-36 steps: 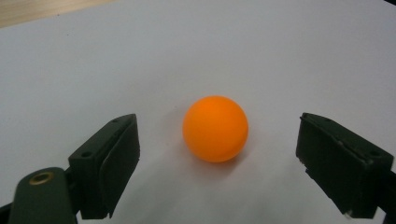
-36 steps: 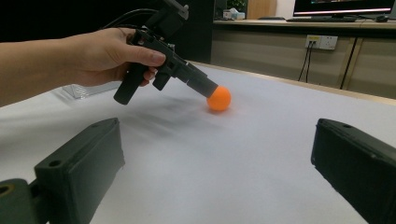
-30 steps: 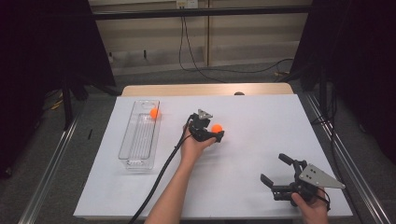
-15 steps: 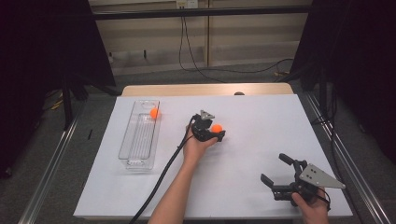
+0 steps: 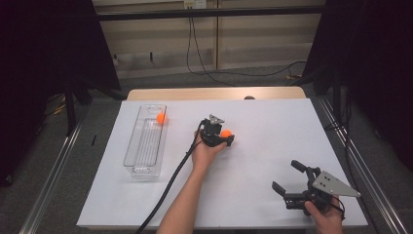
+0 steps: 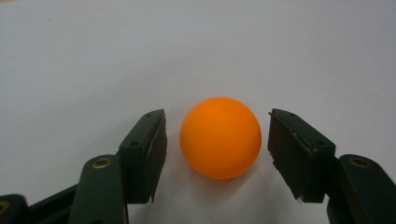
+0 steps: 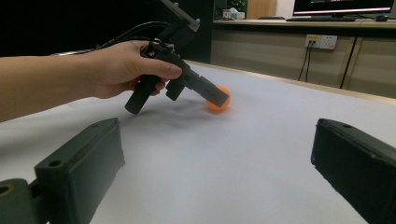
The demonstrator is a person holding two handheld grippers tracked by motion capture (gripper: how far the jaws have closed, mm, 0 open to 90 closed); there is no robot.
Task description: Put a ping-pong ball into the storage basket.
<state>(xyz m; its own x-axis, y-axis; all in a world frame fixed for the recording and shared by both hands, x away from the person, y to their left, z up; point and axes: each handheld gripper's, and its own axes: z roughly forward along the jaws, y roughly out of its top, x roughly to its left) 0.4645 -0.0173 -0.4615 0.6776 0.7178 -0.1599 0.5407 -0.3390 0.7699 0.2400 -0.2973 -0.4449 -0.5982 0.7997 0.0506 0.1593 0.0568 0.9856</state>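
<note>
An orange ball [image 5: 226, 133] [image 6: 220, 137] [image 7: 219, 100] rests on the white table sheet near the middle. My left gripper [image 5: 223, 138] [image 6: 217, 158] [image 7: 215, 97] is open around it, one jaw on each side with small gaps to the ball. A second orange ball [image 5: 161, 118] lies in the far end of a clear plastic tray [image 5: 141, 158] at the left. My right gripper [image 5: 290, 181] [image 7: 215, 182] is open and holds nothing, low at the table's front right, and it points toward the left hand.
A black cable [image 5: 168, 187] trails from the left gripper to the front edge. The white sheet [image 5: 272, 122] covers the table; a wooden strip [image 5: 214, 93] runs along the far edge. Metal rails [image 5: 363, 170] flank both sides.
The left gripper has shifted slightly toward the ball. The right gripper has barely moved.
</note>
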